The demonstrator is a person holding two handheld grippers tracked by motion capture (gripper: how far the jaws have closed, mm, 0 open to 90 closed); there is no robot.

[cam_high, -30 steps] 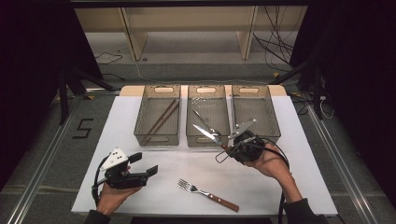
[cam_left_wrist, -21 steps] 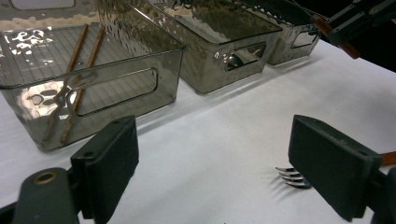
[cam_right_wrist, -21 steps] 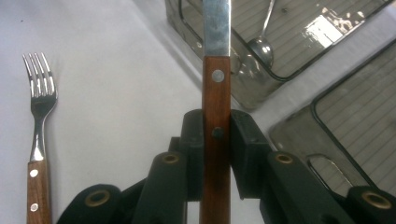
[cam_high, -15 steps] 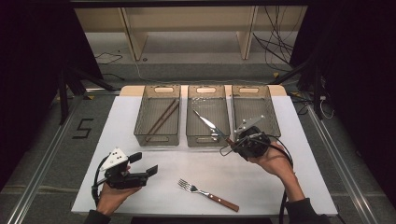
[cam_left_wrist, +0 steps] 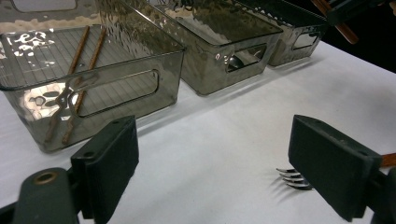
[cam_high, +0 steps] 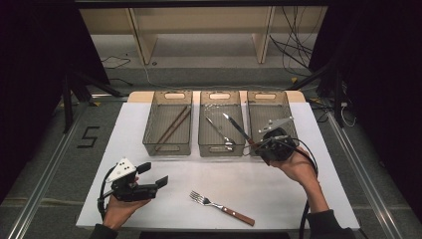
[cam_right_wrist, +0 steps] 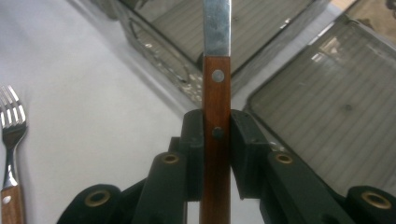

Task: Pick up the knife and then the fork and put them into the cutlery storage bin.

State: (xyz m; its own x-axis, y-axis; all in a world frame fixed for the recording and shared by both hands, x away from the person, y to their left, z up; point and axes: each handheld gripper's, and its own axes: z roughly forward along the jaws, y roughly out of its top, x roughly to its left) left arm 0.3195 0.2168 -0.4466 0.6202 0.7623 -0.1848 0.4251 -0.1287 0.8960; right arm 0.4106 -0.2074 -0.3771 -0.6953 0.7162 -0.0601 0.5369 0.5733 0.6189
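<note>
Knife (cam_right_wrist: 216,88) handle sits clamped between my right gripper's (cam_right_wrist: 216,154) jaws; in the right gripper view the blade points to 12 o'clock, over the gap between two bins. From the high view I see that gripper (cam_high: 255,143) at the near wall of the right bin (cam_high: 287,103), with the blade reaching toward 10 o'clock over the middle bin (cam_high: 220,147). My left gripper (cam_high: 155,175) rests at 7 o'clock on the table (cam_high: 318,199), its jaws wide apart and holding nothing. Between them, in the left gripper view, the fork's (cam_left_wrist: 293,178) tines show near the right jaw. The fork lies at 6 o'clock on the table. Chopsticks (cam_high: 173,126) lie in the left bin (cam_high: 151,130).
</note>
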